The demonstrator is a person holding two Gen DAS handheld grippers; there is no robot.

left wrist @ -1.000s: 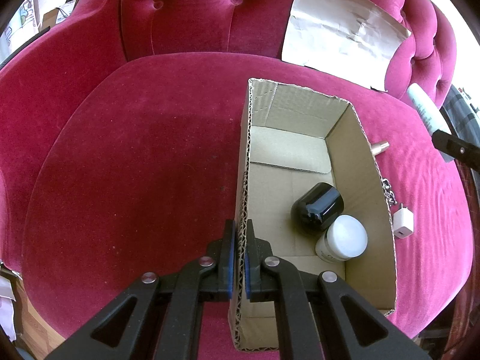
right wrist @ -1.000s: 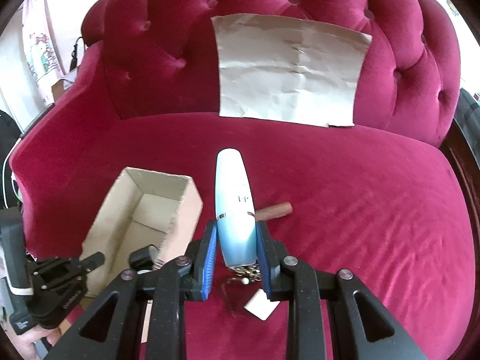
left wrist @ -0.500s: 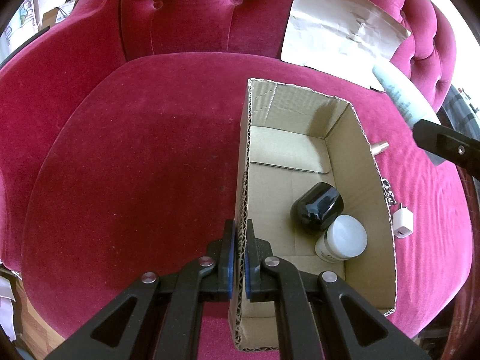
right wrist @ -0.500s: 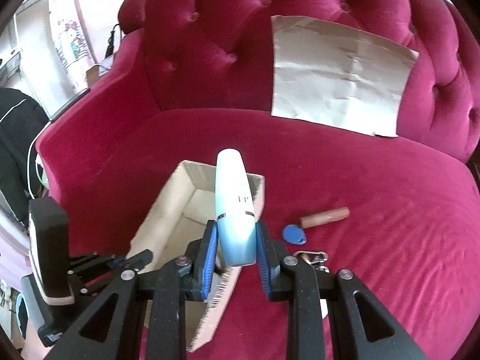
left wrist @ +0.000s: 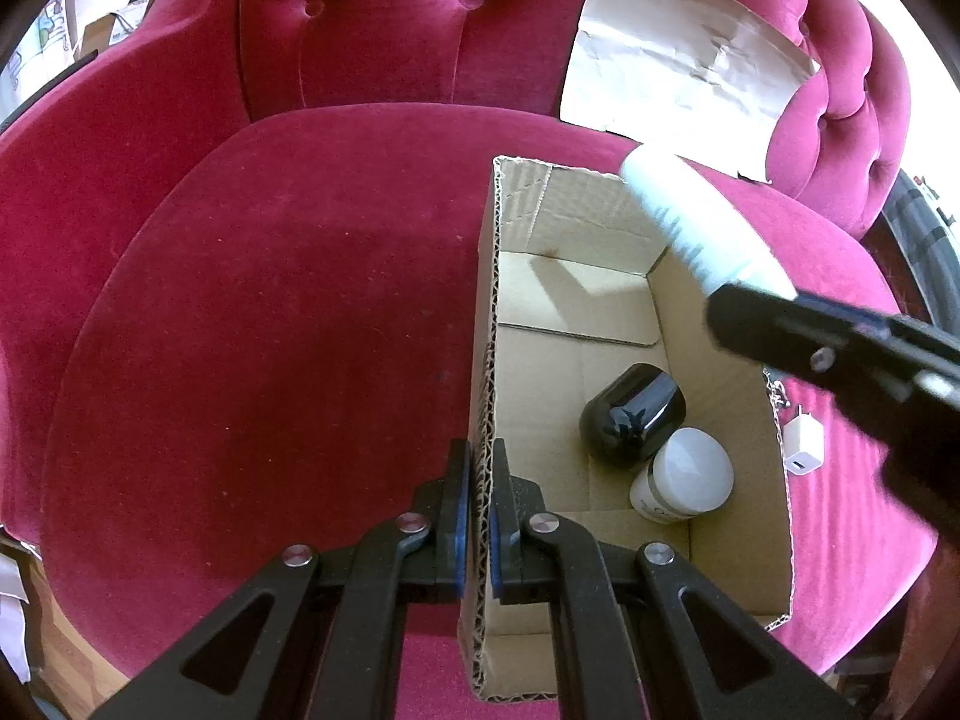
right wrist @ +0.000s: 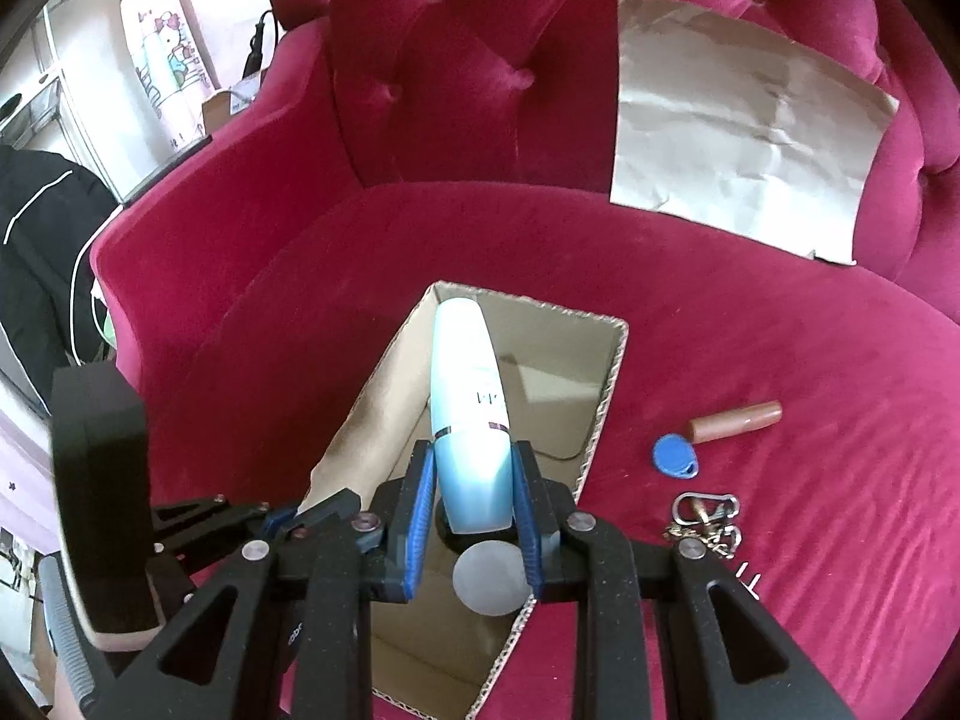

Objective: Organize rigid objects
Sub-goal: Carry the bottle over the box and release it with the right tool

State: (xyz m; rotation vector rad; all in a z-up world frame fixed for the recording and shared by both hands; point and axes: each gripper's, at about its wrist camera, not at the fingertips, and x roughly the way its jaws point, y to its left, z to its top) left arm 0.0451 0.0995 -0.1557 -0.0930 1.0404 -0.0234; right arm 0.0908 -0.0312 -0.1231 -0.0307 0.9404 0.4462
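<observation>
Left gripper [left wrist: 475, 501] clamped on cardboard box [left wrist: 624, 312] wall, bottom centre. Right gripper [right wrist: 474, 501] pinching pale blue bottle [right wrist: 468, 420], mid-frame over box.

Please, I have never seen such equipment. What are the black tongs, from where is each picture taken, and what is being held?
A person holds two hand tools, each with a camera looking along its two fingers. In the left view, the left gripper is shut on the wall of a cardboard box on a red sofa. Inside lie a black jar and a white jar. In the right view, the right gripper clamps a pale blue bottle above the box. Beside the box lie a blue tag, a brown tube and a keychain.
</observation>
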